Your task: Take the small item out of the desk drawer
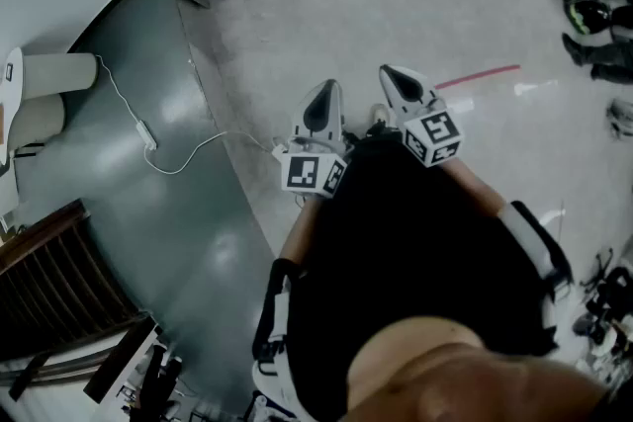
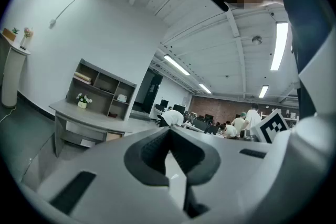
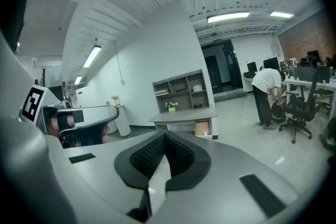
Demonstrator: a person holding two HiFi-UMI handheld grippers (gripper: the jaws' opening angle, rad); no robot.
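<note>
Across the room the drawer (image 3: 202,127) stands open; its unseen item is probably light. Left tool (image 2: 169,140) and right tool (image 3: 165,140) clench nothing.

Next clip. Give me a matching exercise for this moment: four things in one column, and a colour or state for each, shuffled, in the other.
Things:
1. drawer
2. cable
3. right tool
4. stripe

Colour or state:
a. red, on the light floor
b. shut, nothing between the jaws
c. open, under the desk
d. white, lying on the dark floor

Pairs: 1-c, 2-d, 3-b, 4-a
</note>
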